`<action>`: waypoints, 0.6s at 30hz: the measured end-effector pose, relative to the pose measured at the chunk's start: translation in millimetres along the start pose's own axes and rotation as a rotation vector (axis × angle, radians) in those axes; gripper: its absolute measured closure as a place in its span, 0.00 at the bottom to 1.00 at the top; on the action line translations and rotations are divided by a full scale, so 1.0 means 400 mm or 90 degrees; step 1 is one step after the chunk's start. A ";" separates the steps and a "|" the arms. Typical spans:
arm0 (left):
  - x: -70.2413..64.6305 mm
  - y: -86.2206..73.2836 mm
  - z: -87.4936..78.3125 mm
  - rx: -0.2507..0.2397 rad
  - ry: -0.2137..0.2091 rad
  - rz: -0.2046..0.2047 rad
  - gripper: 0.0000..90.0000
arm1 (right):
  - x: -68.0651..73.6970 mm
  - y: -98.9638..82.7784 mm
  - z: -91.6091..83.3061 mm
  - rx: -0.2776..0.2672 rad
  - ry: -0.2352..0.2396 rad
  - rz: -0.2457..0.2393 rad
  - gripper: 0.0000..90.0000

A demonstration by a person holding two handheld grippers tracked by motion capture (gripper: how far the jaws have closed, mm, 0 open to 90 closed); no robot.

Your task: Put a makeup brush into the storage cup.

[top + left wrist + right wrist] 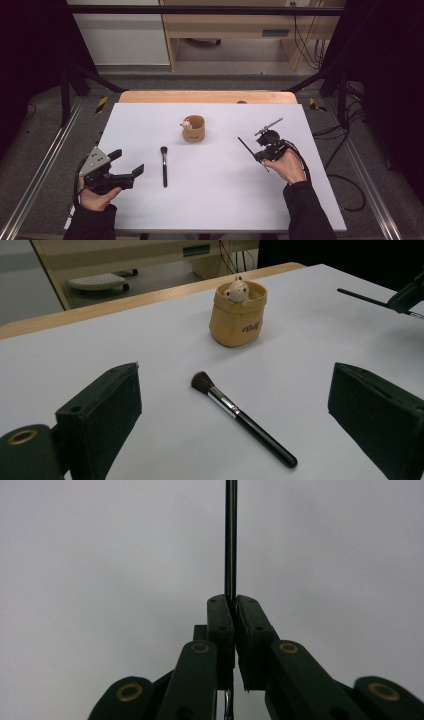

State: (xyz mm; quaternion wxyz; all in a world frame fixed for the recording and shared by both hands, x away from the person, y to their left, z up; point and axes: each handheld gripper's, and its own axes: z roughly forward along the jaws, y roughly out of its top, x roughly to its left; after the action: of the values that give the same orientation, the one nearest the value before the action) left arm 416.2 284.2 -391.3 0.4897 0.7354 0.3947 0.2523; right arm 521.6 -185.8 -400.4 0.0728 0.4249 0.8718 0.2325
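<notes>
A tan fabric cup (pixel 194 129) with a small bear figure (pixel 186 124) on its rim stands at the table's middle back; it also shows in the left gripper view (pixel 239 315). A thick black makeup brush (pixel 164 166) lies left of centre, bristles pointing away. My left gripper (pixel 128 162) rests low at the left, open, and its jaws frame the thick brush (pixel 240 417) without touching it. My right gripper (pixel 260 155), lifted off the table at the right, is shut on a thin black brush handle (pixel 246 145), which runs straight out past its fingertips (pixel 230 535).
A white sheet (pixel 215 200) covers the table, with a wooden edge (pixel 207 96) at the back. Cables (pixel 345 180) trail off the right side. Wooden furniture (pixel 235 25) stands beyond on the floor.
</notes>
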 end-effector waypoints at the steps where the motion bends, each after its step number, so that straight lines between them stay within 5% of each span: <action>1: -0.001 0.001 0.000 0.000 -0.001 0.001 0.07 | 0.006 0.000 -0.006 -0.005 0.004 -0.007 0.95; 7: -0.013 0.010 0.002 0.003 -0.010 0.016 0.07 | 0.038 0.001 -0.042 -0.039 0.043 -0.024 0.95; 18: -0.038 0.061 -0.007 -0.008 -0.024 0.054 0.07 | 0.079 -0.001 -0.078 -0.067 0.066 -0.071 0.95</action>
State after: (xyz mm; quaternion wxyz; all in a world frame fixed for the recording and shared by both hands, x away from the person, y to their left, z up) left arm 413.5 268.1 -367.4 0.4908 0.7527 0.3525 0.2614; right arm 491.4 -172.0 -370.8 0.0627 0.3583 0.8834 0.2954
